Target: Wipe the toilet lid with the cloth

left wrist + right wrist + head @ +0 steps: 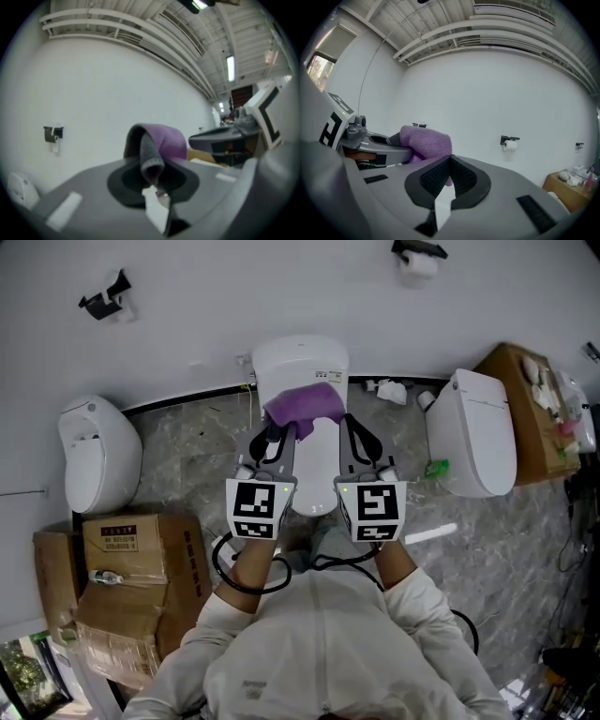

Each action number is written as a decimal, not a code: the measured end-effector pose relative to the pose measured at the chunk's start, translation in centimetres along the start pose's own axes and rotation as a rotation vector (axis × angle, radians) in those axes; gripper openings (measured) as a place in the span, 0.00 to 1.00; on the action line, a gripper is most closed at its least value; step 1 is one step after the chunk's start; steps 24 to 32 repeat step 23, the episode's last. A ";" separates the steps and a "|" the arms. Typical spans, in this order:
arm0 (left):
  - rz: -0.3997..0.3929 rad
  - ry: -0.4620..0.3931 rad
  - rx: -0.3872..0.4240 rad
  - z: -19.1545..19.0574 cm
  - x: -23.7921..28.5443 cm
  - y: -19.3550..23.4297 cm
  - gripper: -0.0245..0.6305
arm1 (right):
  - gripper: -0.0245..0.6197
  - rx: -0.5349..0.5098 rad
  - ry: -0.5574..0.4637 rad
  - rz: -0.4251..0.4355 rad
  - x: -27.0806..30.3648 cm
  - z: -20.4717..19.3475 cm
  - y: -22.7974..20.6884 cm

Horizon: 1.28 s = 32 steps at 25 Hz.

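While the left claw (277, 433) clamps the cloth (306, 403), floor (187, 452) flanks the toilet (300, 360).

Bare grey floor (192, 451) open between middle toilet (317, 465) and left toilet (94, 451); strip toward right toilet (473, 432) also passable, but littered with white scraps (392, 390) at the wall foot and a small green item (436, 468). Blocked lower left by stacked cardboard boxes (127, 577), far right by a wooden cabinet (520, 381), straight ahead by cistern (300, 357) and white wall (281, 287) with a paper-roll holder (419, 257). Above the middle toilet, only a narrow gap between left hand-held gripper (274, 435) and right hand-held gripper (352, 426), its far end filled by purple cloth (305, 407) pinched in the left jaws.
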<state>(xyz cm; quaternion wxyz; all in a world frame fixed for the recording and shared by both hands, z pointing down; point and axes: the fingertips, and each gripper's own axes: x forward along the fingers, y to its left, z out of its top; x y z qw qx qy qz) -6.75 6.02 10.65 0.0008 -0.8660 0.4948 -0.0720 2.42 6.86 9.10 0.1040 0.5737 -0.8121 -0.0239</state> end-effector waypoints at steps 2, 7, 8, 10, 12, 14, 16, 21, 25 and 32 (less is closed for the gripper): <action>0.004 -0.003 0.002 0.0 -0.5 0.0 0.11 | 0.06 0.010 -0.007 0.006 -0.4 0.2 0.4; -0.011 -0.016 -0.006 0.4 -1.1 -0.2 0.11 | 0.06 0.004 -0.013 -0.001 -1.2 0.5 0.9; -0.017 -0.021 -0.008 0.4 -1.1 -0.2 0.11 | 0.06 0.000 -0.013 -0.004 -1.3 0.5 1.0; -0.028 -0.028 -0.011 0.6 -1.2 -0.5 0.11 | 0.06 -0.009 -0.014 -0.010 -1.7 0.5 1.1; -0.037 -0.026 -0.007 0.7 -1.2 -0.8 0.11 | 0.06 -0.011 -0.016 -0.020 -2.2 0.6 1.0; -0.050 -0.031 -0.005 1.1 -1.1 -1.3 0.11 | 0.06 -0.007 -0.018 -0.034 -2.8 0.6 0.6; -0.063 -0.037 -0.003 1.5 -1.0 -1.7 0.11 | 0.06 -0.007 -0.017 -0.045 -3.2 0.4 0.2; -0.077 -0.042 -0.006 1.7 -0.9 -2.0 0.11 | 0.06 -0.019 -0.016 -0.061 -3.2 0.7 -0.4; -0.081 -0.044 -0.005 1.7 -0.8 -2.1 0.11 | 0.06 -0.027 -0.018 -0.063 -3.0 0.7 -0.5; -0.081 -0.044 -0.005 1.7 -0.8 -2.1 0.11 | 0.06 -0.027 -0.018 -0.063 -3.0 0.7 -0.5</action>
